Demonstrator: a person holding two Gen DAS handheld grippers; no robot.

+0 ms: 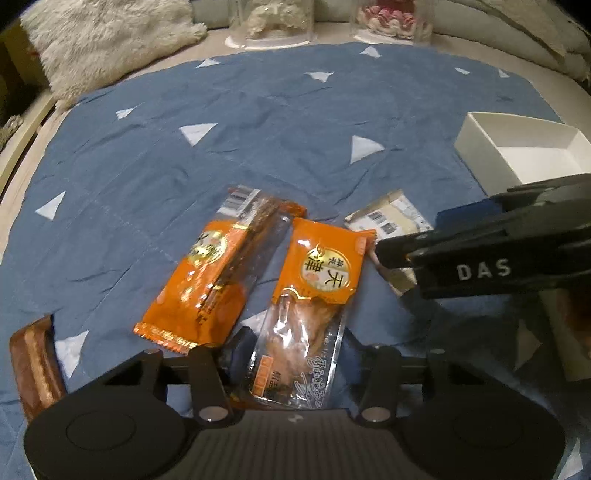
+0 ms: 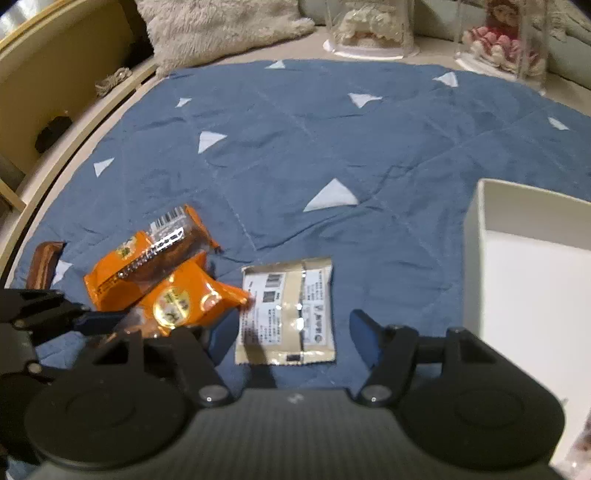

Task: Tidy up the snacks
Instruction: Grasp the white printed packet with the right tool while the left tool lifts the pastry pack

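The orange snack pack with the see-through bottom is lying on the blue cloth, and its low end is sitting between the two fingers of the left gripper. Those fingers are standing wide apart — they are not pinching it, and I cannot tell if they are touching it. This looks like lining up for a grab.

Just beside it a second orange pack is lying tilted, almost touching the first. A little brown snack is resting alone by the cloth's left edge.

The pale packet with the small print is lying flat with its back side up. The right gripper is hanging over it with its blue-tipped fingers spread out, one on each side of the packet. It is holding nothing.

The white box is waiting open on the right, near the pale packet. I think the snacks are meant to go in there, and the part of it in view is looking bare, so the job seems to be just starting.

Behind the cloth, a fluffy cushion and a doll in a clear case are sitting out of the way.
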